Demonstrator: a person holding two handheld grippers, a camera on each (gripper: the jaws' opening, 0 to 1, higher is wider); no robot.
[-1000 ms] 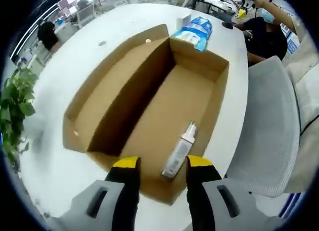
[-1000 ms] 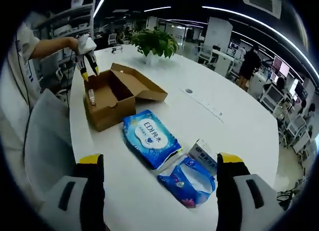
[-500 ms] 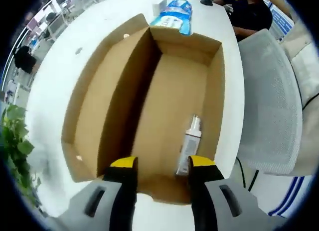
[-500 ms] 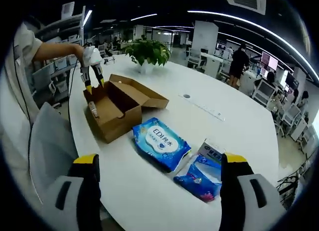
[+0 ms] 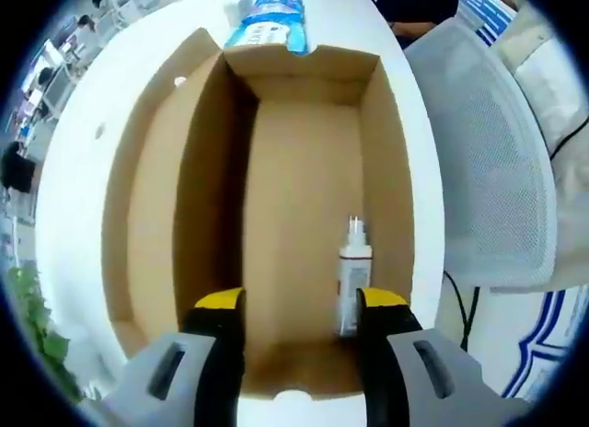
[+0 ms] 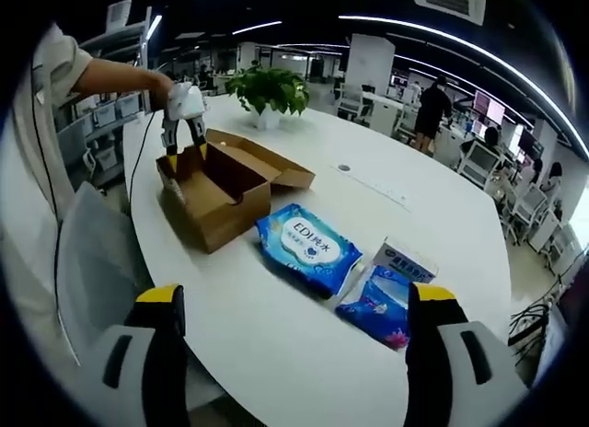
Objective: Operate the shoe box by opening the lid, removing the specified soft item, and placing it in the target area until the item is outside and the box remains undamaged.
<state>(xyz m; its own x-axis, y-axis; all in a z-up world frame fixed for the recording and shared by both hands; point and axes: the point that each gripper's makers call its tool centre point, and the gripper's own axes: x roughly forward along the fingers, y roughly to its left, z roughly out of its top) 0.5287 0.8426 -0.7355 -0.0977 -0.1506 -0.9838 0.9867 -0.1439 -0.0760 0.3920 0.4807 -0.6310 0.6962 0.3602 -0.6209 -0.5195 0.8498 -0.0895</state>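
Note:
The brown shoe box [image 5: 304, 169] stands open on the white table, its lid [image 5: 138, 206] folded out flat to the left. Inside, a white spray bottle [image 5: 352, 271] lies against the right wall. My left gripper [image 5: 302, 307] hangs open over the box's near end, its yellow tips above the rim, with nothing between them. In the right gripper view the same box [image 6: 216, 183] stands far off with the left gripper [image 6: 184, 109] over it. My right gripper [image 6: 296, 303] is open and holds nothing, low above the table. A blue wet-wipes pack [image 6: 308, 248] lies beyond it.
A second blue soft pack [image 6: 379, 305] and a small white carton [image 6: 405, 259] lie right of the wipes. The wipes pack [image 5: 271, 8] lies just past the box's far end. A grey mesh chair [image 5: 488, 169] stands at the table edge. A potted plant [image 6: 267, 86] sits further back.
The left gripper has come nearer to the box and now looks straight down into its near end. The bottle lies where it was. The right view has shifted a little; the packs stay put.

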